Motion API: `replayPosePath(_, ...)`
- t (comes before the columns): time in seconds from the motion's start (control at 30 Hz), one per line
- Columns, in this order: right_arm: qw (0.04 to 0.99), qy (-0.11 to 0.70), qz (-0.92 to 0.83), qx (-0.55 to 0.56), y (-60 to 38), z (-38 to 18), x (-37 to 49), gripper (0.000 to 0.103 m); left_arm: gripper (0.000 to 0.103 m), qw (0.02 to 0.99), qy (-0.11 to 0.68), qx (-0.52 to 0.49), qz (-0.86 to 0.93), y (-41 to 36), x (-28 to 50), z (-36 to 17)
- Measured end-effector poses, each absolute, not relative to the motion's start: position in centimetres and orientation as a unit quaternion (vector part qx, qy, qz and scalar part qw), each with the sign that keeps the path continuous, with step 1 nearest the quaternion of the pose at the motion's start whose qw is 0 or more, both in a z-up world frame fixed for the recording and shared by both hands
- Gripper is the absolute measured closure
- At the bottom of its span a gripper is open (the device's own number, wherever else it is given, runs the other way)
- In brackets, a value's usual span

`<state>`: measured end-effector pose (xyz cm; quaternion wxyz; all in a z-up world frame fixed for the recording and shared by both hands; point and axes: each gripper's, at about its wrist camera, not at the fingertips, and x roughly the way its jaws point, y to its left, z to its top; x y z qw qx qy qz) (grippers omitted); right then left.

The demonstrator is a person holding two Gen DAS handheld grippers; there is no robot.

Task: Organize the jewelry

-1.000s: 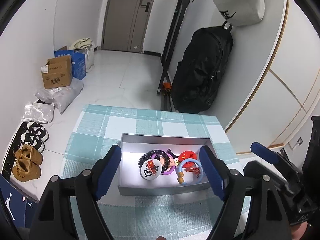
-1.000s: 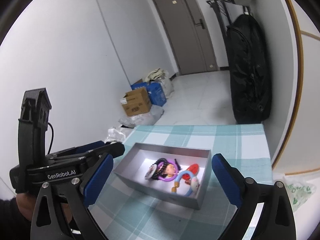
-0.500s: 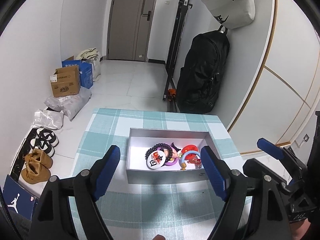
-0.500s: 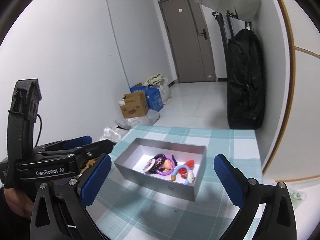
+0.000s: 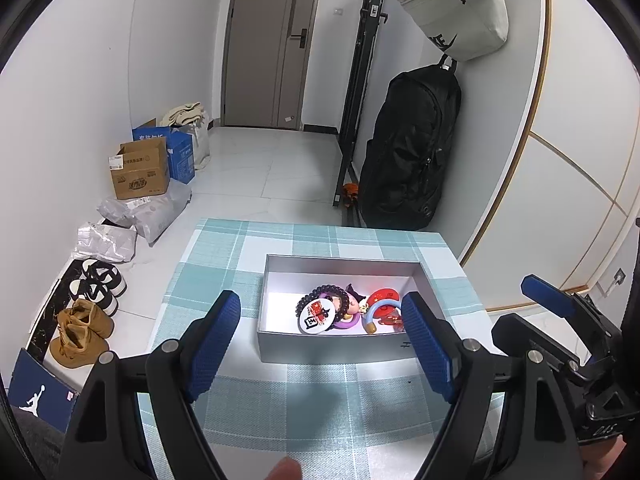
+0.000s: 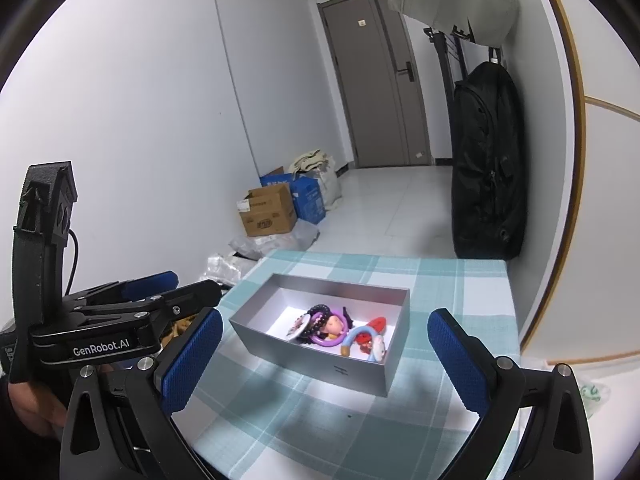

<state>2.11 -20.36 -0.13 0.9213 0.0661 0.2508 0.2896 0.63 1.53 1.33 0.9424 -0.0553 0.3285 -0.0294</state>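
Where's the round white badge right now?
In the left wrist view, the round white badge lies inside the grey box, at the pile's left end, overlapping the dark bead bracelet.

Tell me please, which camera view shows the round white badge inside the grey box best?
The left wrist view. There the round white badge faces the camera nearly flat, so its red and black print shows, inside the grey box. In the right wrist view the badge is seen edge-on and tilted, partly behind the dark bead bracelet.
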Motion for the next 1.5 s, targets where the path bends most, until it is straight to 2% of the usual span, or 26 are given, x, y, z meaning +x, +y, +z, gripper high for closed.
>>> replayPosePath(1.5,0.920,0.259,0.288,0.063,-20.37,-0.32,2.17,0.000,0.024,0.941,0.333,-0.060,-0.035,1.47,0.62,1.22)
